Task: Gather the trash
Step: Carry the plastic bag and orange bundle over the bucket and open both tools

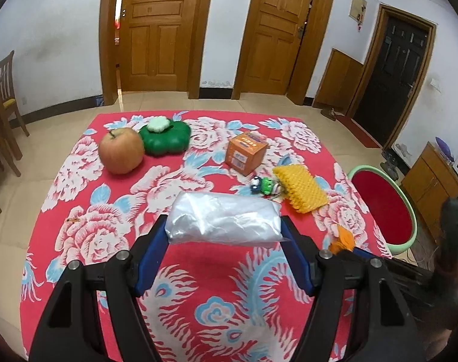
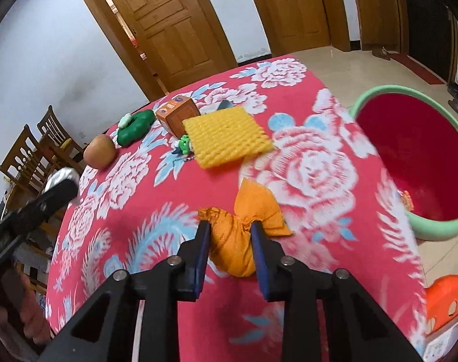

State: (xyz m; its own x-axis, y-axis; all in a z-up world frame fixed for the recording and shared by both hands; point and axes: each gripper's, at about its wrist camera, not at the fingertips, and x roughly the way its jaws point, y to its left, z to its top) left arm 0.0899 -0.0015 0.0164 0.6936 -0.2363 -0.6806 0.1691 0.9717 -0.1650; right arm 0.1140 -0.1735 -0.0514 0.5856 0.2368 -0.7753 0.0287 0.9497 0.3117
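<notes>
two close wrist views angled down over one floral tablecloth [image 1: 180, 271], sharing its far clutter

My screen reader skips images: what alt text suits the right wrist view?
The right gripper pinches a crumpled orange bag over a red floral tablecloth. A red bin stands to the right; yellow foam lies beyond.

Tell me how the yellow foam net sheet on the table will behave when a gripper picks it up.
The yellow foam net sheet looks light: a thin, open-mesh pad lying flat on the tablecloth. It will probably bend or droop if gripped by one edge, since it appears soft. Its bumpy surface should give the pads hold, so slipping seems unlikely.
</notes>
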